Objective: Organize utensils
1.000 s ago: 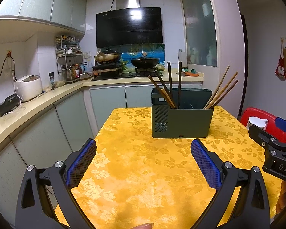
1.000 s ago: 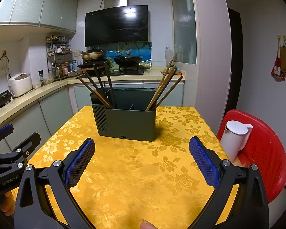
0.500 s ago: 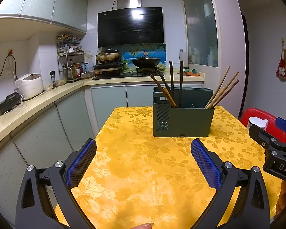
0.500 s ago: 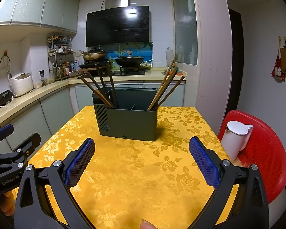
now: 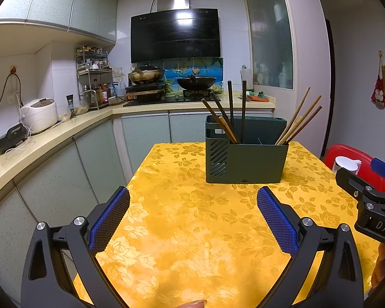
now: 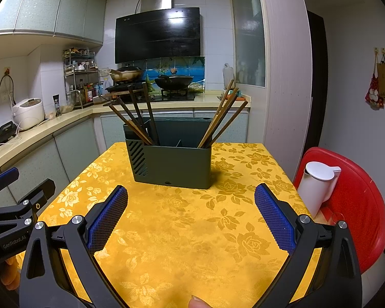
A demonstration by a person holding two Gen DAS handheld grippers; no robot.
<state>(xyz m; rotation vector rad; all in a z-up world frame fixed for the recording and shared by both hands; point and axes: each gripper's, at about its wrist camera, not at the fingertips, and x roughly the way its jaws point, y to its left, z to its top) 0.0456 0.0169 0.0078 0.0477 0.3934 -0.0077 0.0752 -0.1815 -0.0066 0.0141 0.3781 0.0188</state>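
A dark green utensil holder [image 5: 245,160] stands on the yellow flowered tablecloth [image 5: 192,231]; it also shows in the right wrist view [image 6: 172,165]. Dark chopsticks [image 5: 229,113] lean in its left compartment and lighter wooden ones [image 5: 301,119] in its right; the right wrist view shows the same dark set [image 6: 138,118] and light set [image 6: 222,115]. My left gripper [image 5: 192,202] is open and empty, short of the holder. My right gripper [image 6: 191,200] is open and empty, also short of it.
A red chair [image 6: 351,205] with a white jug [image 6: 317,187] stands at the table's right. Kitchen counter [image 5: 51,133] with rice cooker [image 5: 38,114] runs along the left; the stove with pans [image 5: 172,82] is behind. The table's left edge [image 5: 138,174] drops off.
Both views have drawn slightly back and up from the holder. Both grippers stay open and empty.
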